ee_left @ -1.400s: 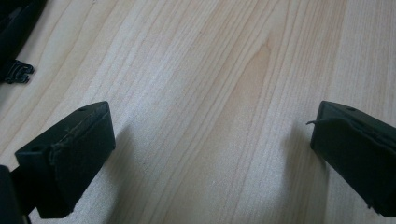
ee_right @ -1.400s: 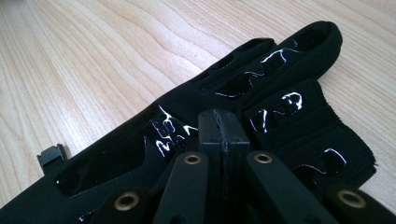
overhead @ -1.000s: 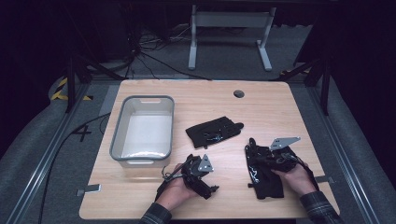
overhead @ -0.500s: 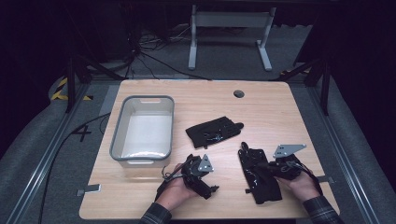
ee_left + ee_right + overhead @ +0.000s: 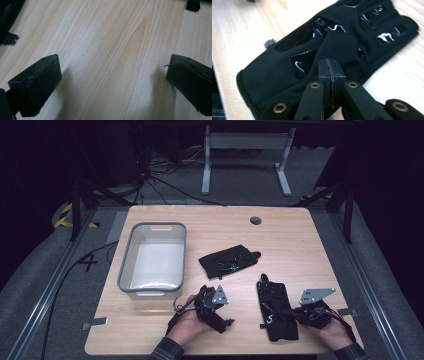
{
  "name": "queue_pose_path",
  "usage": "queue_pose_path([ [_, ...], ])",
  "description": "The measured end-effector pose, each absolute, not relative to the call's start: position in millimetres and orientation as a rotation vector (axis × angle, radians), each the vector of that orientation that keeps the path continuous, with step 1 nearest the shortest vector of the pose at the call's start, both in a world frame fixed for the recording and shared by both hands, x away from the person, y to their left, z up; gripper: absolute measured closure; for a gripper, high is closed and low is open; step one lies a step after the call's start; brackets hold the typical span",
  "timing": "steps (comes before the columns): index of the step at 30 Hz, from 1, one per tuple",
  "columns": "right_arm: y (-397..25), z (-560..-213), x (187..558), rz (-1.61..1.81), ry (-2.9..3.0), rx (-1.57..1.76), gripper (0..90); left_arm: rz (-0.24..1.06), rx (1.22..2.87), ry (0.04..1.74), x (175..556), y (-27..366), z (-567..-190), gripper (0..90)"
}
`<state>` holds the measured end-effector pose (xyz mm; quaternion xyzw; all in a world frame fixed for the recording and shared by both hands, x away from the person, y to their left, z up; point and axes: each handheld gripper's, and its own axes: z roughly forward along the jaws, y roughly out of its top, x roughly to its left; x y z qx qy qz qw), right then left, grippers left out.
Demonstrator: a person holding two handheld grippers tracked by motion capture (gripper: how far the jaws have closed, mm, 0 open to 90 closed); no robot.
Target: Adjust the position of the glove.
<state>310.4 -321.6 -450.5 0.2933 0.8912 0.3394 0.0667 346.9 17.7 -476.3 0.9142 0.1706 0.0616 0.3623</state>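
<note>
A black glove (image 5: 274,310) lies flat near the table's front right, fingers pointing away from me. My right gripper (image 5: 296,313) is at its right edge, shut on a raised fold of the glove (image 5: 287,65); in the right gripper view the jaws (image 5: 329,72) are pressed together. A second black glove (image 5: 229,261) lies mid-table. My left gripper (image 5: 222,319) rests on bare wood at the front centre. Its jaws (image 5: 112,82) stand wide open with nothing between them.
A grey plastic bin (image 5: 126,270) stands at the left of the wooden table (image 5: 300,245), with nothing in it. A round cable hole (image 5: 256,220) is near the far edge. Strips of tape (image 5: 95,324) mark the front corners.
My right gripper has slid towards the front and slightly left, and the near glove has shifted with it. The left gripper has stayed put.
</note>
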Motion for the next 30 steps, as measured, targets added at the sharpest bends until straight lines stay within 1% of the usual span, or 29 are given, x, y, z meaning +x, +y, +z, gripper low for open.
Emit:
queue_pose_path([
  [4, -317, -450, 308, 1.031, 2.692, 0.857, 90.0, 0.159, 2.354, 0.440, 347, 18, -476, 0.1],
  [10, -323, -446, 310, 1.067, 2.647, 0.867, 89.7, 0.158, 2.354, 0.439, 347, 18, -476, 0.3],
  [13, -330, -446, 312, 1.077, 2.609, 0.896, 81.8, 0.158, 2.353, 0.440, 347, 18, -476, 0.3],
  [16, -341, -446, 316, 1.078, 2.559, 0.943, 66.7, 0.158, 2.353, 0.440, 347, 18, -476, 0.3],
  [18, -346, -445, 318, 1.082, 2.537, 0.969, 60.3, 0.158, 2.353, 0.441, 347, 18, -476, 0.3],
  [19, -346, -445, 318, 1.082, 2.537, 0.969, 60.3, 0.158, 2.353, 0.441, 347, 18, -476, 0.3],
  [21, -354, -446, 319, 1.071, 2.512, 0.989, 53.2, 0.158, 2.354, 0.440, 347, 18, -476, 0.3],
  [26, -372, -450, 317, 1.042, 2.467, 1.025, 38.4, 0.160, 2.360, 0.447, 346, 17, -475, 0.8],
  [28, -378, -453, 316, 1.031, 2.461, 1.032, 34.4, 0.160, 2.359, 0.452, 346, 17, -475, 1.6],
  [30, -382, -455, 315, 1.026, 2.454, 1.033, 32.2, 0.160, 2.365, 0.456, 347, 16, -474, 2.5],
])
